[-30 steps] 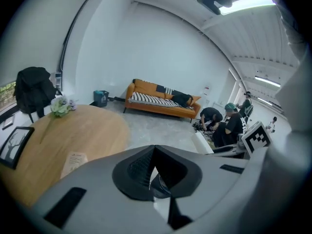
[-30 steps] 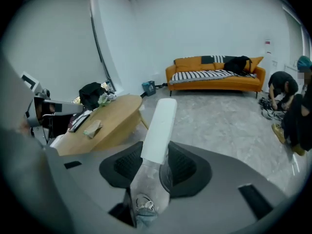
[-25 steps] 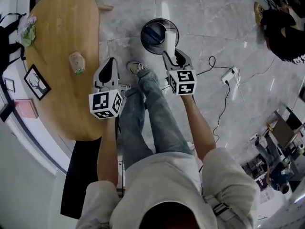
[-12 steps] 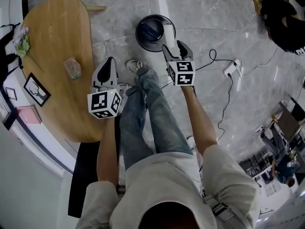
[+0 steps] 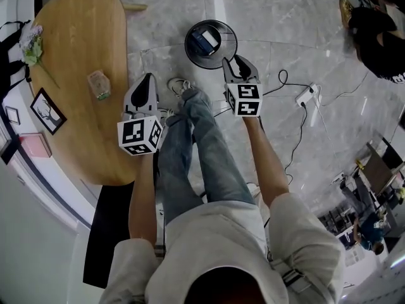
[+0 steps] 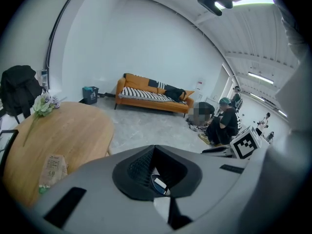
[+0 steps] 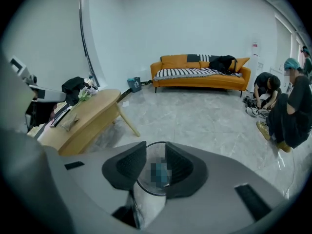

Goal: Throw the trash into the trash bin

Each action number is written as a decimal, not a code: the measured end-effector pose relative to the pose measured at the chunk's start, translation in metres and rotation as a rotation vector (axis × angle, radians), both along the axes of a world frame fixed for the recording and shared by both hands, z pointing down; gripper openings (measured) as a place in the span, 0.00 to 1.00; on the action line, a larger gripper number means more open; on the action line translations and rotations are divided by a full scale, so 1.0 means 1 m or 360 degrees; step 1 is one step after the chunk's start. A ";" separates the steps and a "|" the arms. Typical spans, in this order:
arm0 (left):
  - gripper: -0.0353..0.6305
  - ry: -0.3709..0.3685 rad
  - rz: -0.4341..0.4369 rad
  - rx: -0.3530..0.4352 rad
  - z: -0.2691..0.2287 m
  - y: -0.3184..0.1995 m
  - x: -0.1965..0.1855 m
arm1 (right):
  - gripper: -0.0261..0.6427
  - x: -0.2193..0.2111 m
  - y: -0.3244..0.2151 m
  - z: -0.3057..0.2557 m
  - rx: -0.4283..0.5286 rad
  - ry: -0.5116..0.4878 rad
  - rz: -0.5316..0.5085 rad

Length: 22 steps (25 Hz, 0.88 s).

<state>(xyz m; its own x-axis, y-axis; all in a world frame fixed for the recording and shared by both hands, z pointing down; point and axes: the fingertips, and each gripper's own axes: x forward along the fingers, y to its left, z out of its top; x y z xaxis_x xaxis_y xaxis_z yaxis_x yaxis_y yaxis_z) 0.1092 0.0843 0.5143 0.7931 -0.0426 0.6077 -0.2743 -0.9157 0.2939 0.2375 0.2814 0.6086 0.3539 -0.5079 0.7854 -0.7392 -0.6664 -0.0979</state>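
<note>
The trash bin [image 5: 223, 50], a round dark mesh one, stands on the grey marble floor [image 5: 285, 18], just off the far right edge of the oval wooden table [image 5: 76, 37]. The trash [image 5: 205, 41], a blue-and-white piece, lies inside it on the bottom. The right gripper [image 5: 233, 62] hangs tilted downward with its tips at the bin's near rim. Its jaws are apart with nothing between them, and its own view looks straight through the gap into the bin; they have just been closing a little, but they remain released. The left gripper [image 5: 147, 78] is held beside the table's right edge, well apart from the bin. Its jaws are clenched tip to tip on nothing (a sliver of the bin and its blue contents shows through the hollow behind the tips). On the table, a small crumpled packet [image 5: 98, 84] lies near the right edge, close to the left gripper, and a bunch of flowers [image 5: 30, 43] lies at the left edge. A black-framed picture [image 5: 47, 111] sits at the near left edge. The person's legs in jeans [image 5: 190, 151] stretch between the two grippers toward the bin. A white power strip [image 5: 305, 95] with its cable lies on the floor to the right.
</note>
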 end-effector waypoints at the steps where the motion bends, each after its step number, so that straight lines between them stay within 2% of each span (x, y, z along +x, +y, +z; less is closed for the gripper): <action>1: 0.08 0.0004 -0.0010 0.0001 -0.001 -0.002 -0.001 | 0.19 0.000 -0.003 -0.003 0.0000 0.0017 -0.0009; 3: 0.08 0.0011 -0.0031 0.0005 -0.003 -0.006 -0.005 | 0.10 -0.001 -0.010 -0.010 0.0010 0.0043 -0.0032; 4: 0.08 0.0014 -0.0044 0.0008 -0.004 -0.009 -0.007 | 0.09 -0.001 -0.015 -0.013 0.0024 0.0044 -0.0047; 13: 0.08 0.0032 -0.0249 0.0034 -0.014 -0.033 -0.041 | 0.08 -0.014 -0.057 -0.026 0.0062 0.0038 -0.0284; 22: 0.08 0.0013 -0.0576 0.0061 -0.022 -0.078 -0.121 | 0.08 -0.073 -0.141 -0.032 0.0106 -0.0017 -0.0641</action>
